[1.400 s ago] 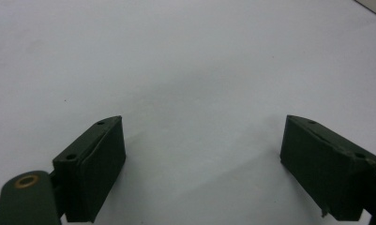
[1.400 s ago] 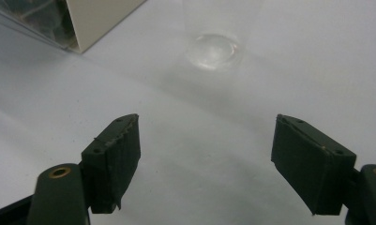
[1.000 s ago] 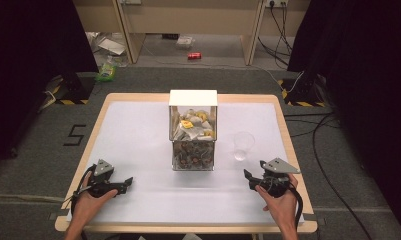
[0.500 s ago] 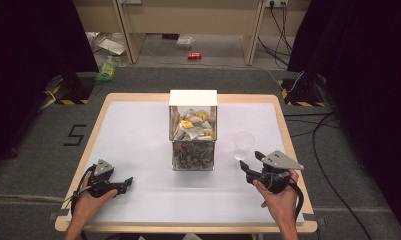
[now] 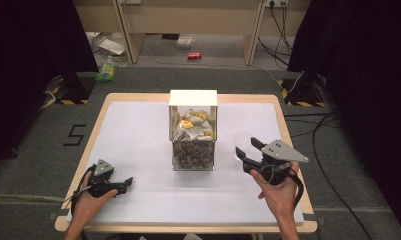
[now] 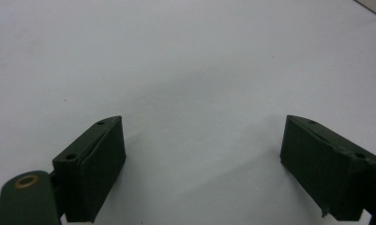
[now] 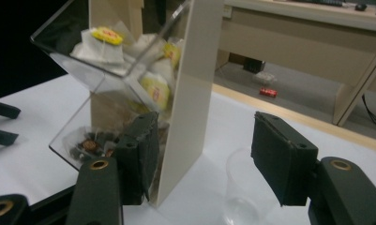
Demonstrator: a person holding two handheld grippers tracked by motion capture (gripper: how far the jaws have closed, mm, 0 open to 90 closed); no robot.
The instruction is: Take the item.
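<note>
two jaws of the right gripper (image 5: 245,151) have just been closing, part open and empty, lining up on the clear plastic cup (image 7: 244,194) right of the tea-bag dispenser (image 5: 193,131); left gripper (image 5: 119,184) rests wide open, empty.

A black numeral "5" (image 5: 76,135) is marked on the grey floor, just left of the surface (image 5: 138,130). The yellow tags on the tea bags (image 7: 107,35) inside the clear dispenser carry print too small to read.

clear dispenser box (image 5: 193,131) blocks table centre; plastic cup (image 5: 243,144) beside it; left half (image 5: 133,140) free.
</note>
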